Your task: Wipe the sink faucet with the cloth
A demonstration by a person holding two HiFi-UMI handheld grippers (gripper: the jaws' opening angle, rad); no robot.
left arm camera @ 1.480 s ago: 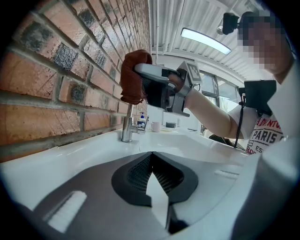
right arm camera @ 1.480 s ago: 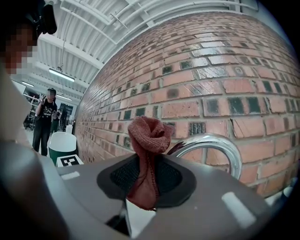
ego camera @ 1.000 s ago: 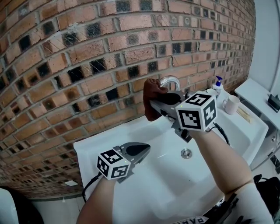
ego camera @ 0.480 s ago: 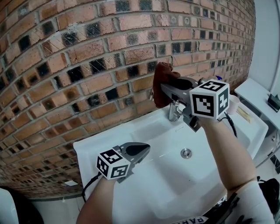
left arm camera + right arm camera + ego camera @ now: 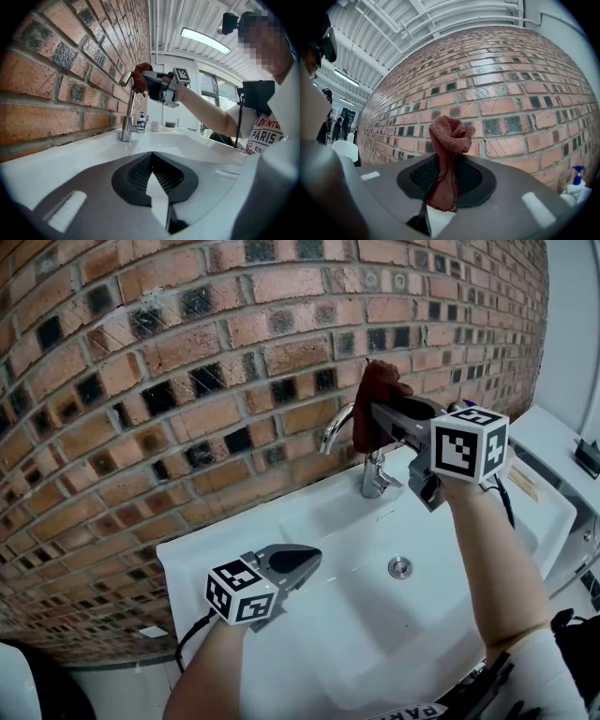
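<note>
The wiping step is in hand. The right claw [image 5: 382,414] is clamped on a rust-red knitted cloth [image 5: 377,401]. The bunched end of the cloth stands out past the claw tips and a tail hangs down between the jaws, as the right gripper view shows [image 5: 449,137]. It is held high, level with the top of the chrome faucet [image 5: 339,424], just beside the arch of the spout on the side nearer the brick wall [image 5: 187,352]. In the left gripper view the cloth [image 5: 139,76] sits right against the curve of the spout [image 5: 127,108], though no view settles whether it actually presses on the metal.

The left claw [image 5: 311,559] is closed with nothing between its jaws. It hovers low over the left part of the white sink [image 5: 234,540], well apart from the faucet and taking no part in the work.

Judging by this position, the upper spout is the part being treated, while the upright body and the base near the sink deck have yet to be covered. The next move likely calls for pressing the bunched end onto the arch and drawing it along the curve towards the outlet, then down the column. The grip must remain firm, since only a narrow strip of cloth is pinched. The soap bottle [image 5: 576,181] close by on the right needs some clearance as the arm swings.
</note>
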